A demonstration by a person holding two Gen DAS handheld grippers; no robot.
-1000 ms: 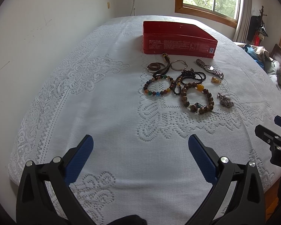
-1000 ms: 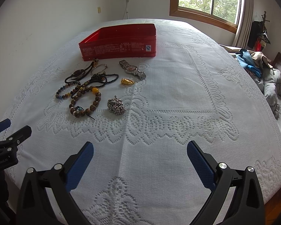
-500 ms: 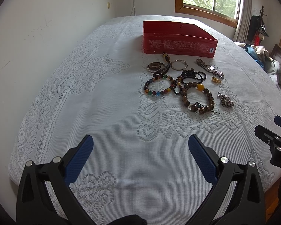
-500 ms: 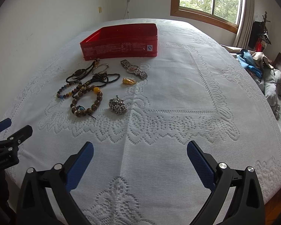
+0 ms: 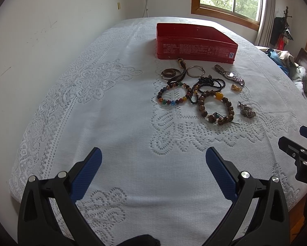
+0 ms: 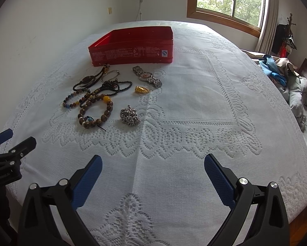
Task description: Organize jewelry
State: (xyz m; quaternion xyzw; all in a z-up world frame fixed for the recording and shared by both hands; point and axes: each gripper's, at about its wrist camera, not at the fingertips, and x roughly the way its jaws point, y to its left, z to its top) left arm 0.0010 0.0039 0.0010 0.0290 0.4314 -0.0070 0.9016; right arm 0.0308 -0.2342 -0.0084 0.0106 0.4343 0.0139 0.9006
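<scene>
**Jewelry ahead of both claws, none picked up**

Jewelry lies loose on the white lace bedspread [image 6: 194, 94], just in front of the open red rectangular tin [image 6: 133, 47]; nothing visibly inside the tin from either view.

Left gripper [image 5: 153, 166]: blue-padded fingers spread wide, empty, hovering low over cloth. Right gripper [image 6: 153, 170]: likewise spread wide, empty.

Relative to the right claw, the cluster sits forward and to its left. Nearest piece: the silver rhinestone cluster brooch [image 6: 130, 117], lying apart from the others. Next to it, further left, the brown wooden bead bracelet with one amber bead [image 6: 96, 111], touching the tangle of black fine-bead strands [image 6: 112, 87]. Beyond: small gold charm [image 6: 141, 89] and metal-link wristwatch [image 6: 147, 76], long axis running diagonally, far-left to near-right.

Relative to the left claw, the same cluster is forward and right; the multicoloured glass bead bracelet [image 5: 173, 94] is its nearest piece.

Judgement: right claw is better placed for the brooch, left for the multicoloured bracelet. Tangled strands may drag neighbours along.
</scene>
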